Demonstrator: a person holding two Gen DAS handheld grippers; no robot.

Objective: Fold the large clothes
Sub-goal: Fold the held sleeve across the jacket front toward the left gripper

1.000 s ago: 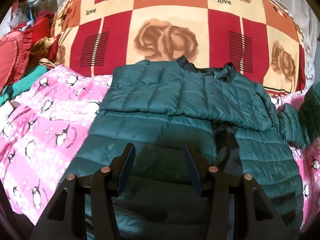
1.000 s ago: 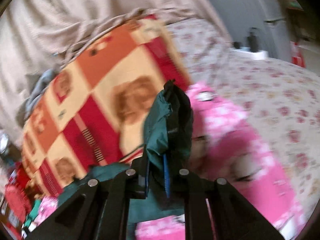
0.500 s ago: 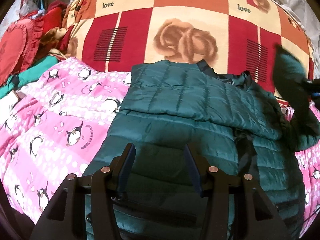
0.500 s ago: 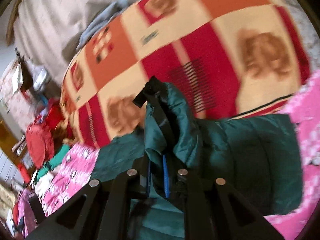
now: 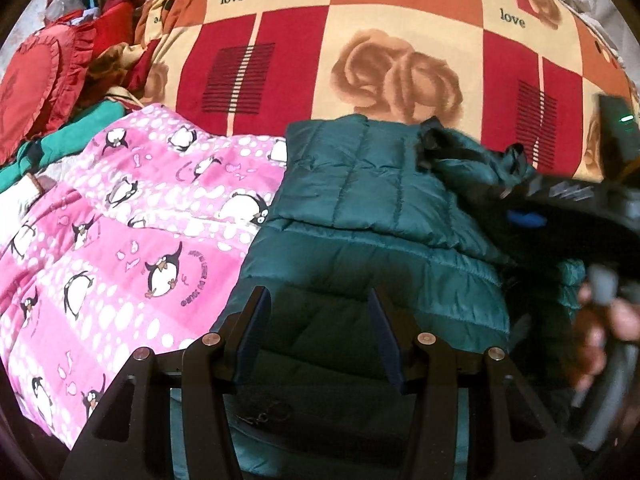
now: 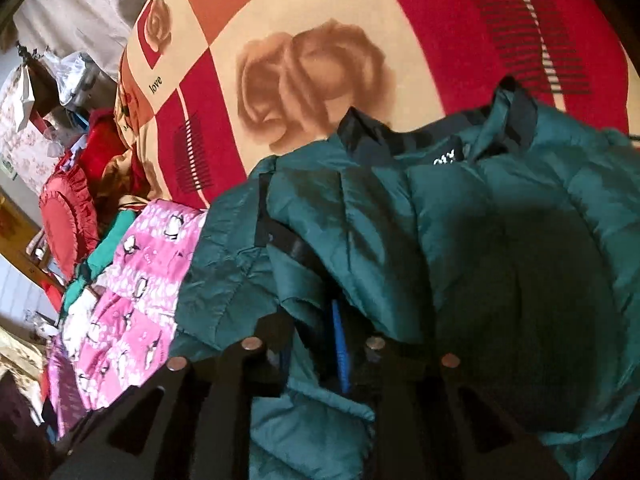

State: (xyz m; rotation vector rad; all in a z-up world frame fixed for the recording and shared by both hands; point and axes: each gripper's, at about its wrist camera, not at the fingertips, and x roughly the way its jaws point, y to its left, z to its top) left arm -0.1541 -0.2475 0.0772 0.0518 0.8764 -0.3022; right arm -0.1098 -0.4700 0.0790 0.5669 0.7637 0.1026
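Jacket (image 5: pixel 360 208), a dark green quilted one, lies spread on the pink penguin blanket (image 5: pixel 120 240) just ahead of and under both my claws, with its collar (image 6: pixel 496 120) at the far end against the big red-and-cream rose quilt (image 5: pixel 400 40). One sleeve (image 5: pixel 352 184) is folded flat across the chest, straight ahead of my left claw (image 5: pixel 318 336). That claw hangs over the jacket's lower body with its jaws parted and nothing between them; the pads touch no cloth that I can see.

My right claw (image 6: pixel 310 350) has just been opening. A fold of the other sleeve (image 6: pixel 320 248) sits bunched between its fingers and drapes forward from them over the chest, its dark cuff trim ahead of the tips. The blue pad (image 6: pixel 340 352) shows with green fabric lying against it, but I cannot tell whether the pads press the sleeve or only stand around it. From my left claw's camera, that right claw comes in from the right side, blurred, with my hand (image 5: pixel 612 328) on its handle.

Off to the left of both claws, past the blanket's edge, sit a red frilled cushion (image 5: pixel 28 92) and a heap of other cloth.
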